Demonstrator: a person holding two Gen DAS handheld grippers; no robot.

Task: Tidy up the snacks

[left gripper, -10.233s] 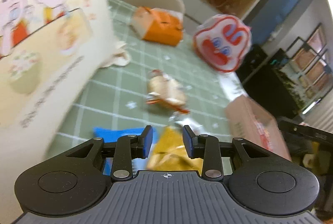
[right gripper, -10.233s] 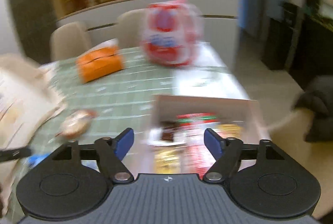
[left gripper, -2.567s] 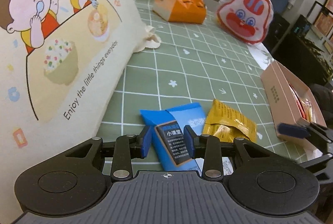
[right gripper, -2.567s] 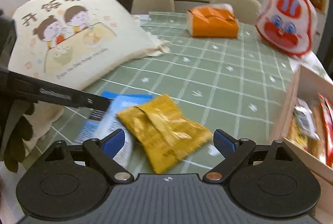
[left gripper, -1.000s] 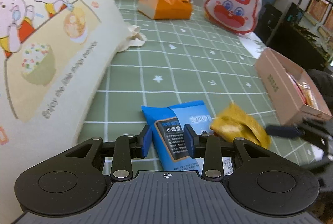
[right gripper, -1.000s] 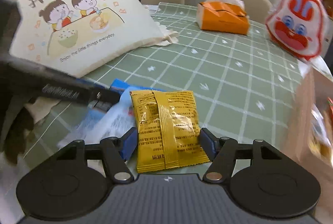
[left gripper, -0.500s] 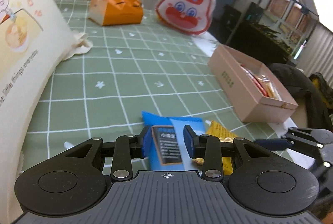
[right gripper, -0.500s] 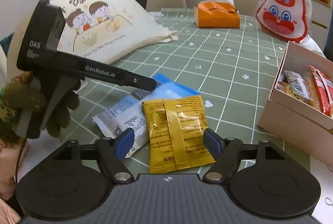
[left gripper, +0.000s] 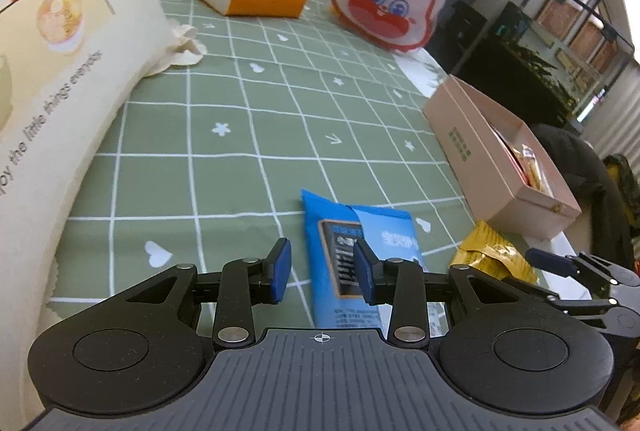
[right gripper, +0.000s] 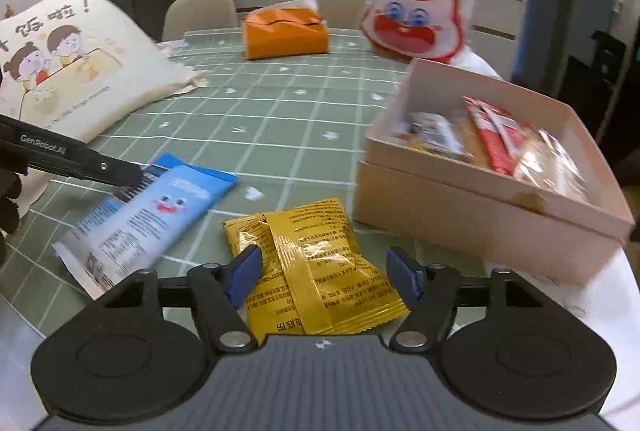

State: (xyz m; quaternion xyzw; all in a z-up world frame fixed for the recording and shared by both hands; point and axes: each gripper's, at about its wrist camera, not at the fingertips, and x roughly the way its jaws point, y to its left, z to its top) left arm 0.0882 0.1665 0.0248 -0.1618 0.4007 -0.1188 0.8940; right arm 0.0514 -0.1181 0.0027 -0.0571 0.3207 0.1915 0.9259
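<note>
The right tool hangs low over the near edge of the counter. Its jaws stand wide apart and have just been closing a little. The yellow packet lies flat between them, but the pads do not press on it. The packet rests on the green checked cloth, just left of the near corner of the pink box. The box stands open at the right, with several wrapped snacks inside it.

The left tool is about half open and holds nothing. The blue packet lies flat on the counter under it, showing in the gap between the pads and running further under the right pad. In the right wrist view that tool reaches in from the left, its tip over the far end of the blue packet; whether it touches the packet cannot be told. The two packets lie side by side, the blue one to the left, close but apart in that view.

A cream cloth bag printed with two cartoon children lies at the left. At the far side of the counter sit an orange tissue box and, right of it, a red and white rabbit-face bag. Two chairs stand beyond the far edge.
</note>
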